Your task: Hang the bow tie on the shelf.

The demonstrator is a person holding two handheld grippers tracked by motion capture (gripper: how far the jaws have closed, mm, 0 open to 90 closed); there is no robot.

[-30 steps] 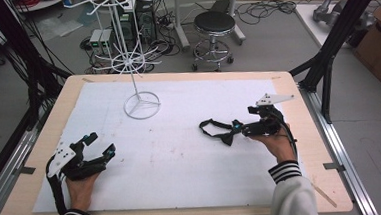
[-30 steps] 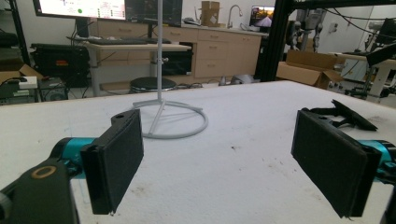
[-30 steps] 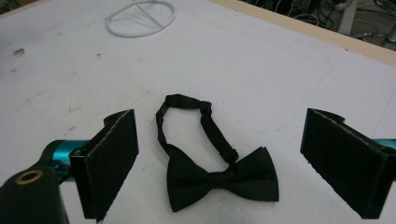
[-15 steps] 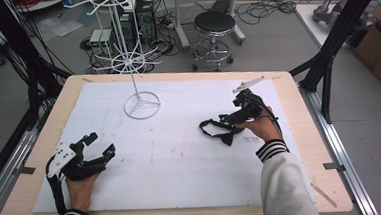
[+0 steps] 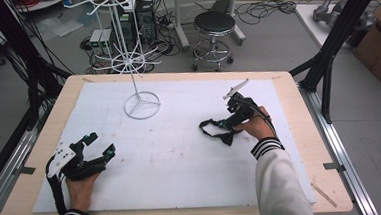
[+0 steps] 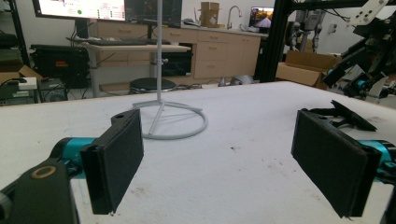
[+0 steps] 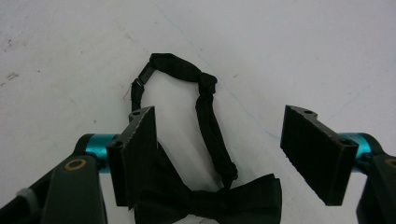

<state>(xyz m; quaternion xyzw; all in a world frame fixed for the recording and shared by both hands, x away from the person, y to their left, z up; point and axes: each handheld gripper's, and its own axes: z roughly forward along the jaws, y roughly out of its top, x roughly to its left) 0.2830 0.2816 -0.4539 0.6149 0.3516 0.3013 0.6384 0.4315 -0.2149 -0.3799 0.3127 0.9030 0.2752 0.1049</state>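
Right gripper (image 7: 219, 140): jaws spread wide over the black bow tie (image 7: 210, 200), which lies on the white mat (image 5: 181, 158) right of centre.
Left gripper (image 6: 219, 154): jaws apart, empty, near the front-left edge.
Open room: bare mat between them; wire stand (image 5: 140, 104) toward the far edge.

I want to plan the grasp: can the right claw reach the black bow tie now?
Probably yes: the right claw is open just over the bow tie, with nothing between them.
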